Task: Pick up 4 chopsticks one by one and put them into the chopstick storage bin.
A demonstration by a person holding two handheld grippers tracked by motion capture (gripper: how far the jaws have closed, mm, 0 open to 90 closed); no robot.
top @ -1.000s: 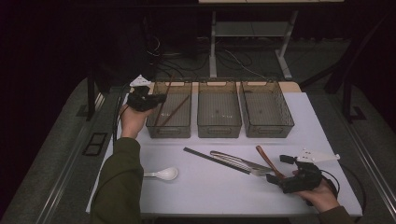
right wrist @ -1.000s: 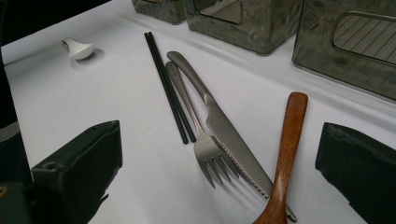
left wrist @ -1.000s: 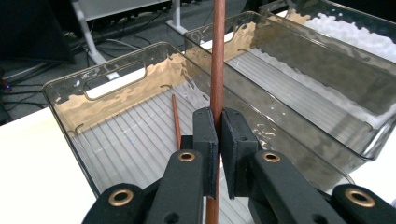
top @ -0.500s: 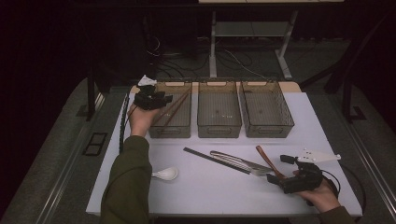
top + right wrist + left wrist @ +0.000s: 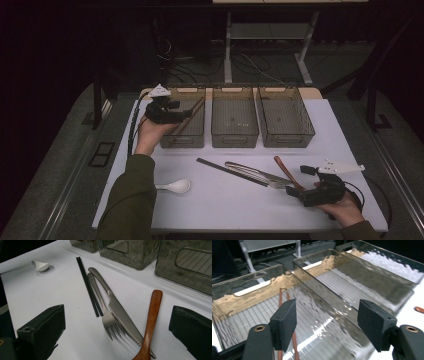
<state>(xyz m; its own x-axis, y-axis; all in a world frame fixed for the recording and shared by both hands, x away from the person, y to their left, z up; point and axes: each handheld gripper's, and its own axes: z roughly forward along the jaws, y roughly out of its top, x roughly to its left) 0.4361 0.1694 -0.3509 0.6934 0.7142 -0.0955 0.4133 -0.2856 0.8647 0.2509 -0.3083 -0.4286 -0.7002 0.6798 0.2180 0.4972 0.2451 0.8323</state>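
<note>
Three transparent bins stand side by side at the far edge of the white table (image 5: 210, 210). The left gripper (image 5: 186, 114) is held over the left bin (image 5: 192, 137), in which brown chopsticks (image 5: 192, 112) lie diagonally. The right gripper (image 5: 295, 192) rests on the table at the near right, beside a wooden utensil (image 5: 283, 169), a knife (image 5: 250, 172) and black chopsticks (image 5: 225, 170). A white spoon (image 5: 175, 186) lies near the left sleeve (image 5: 127, 205).

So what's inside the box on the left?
Two brown chopsticks lie inside the left bin, leaning against its far wall. The left gripper hangs open over it and covers their near ends.
</note>
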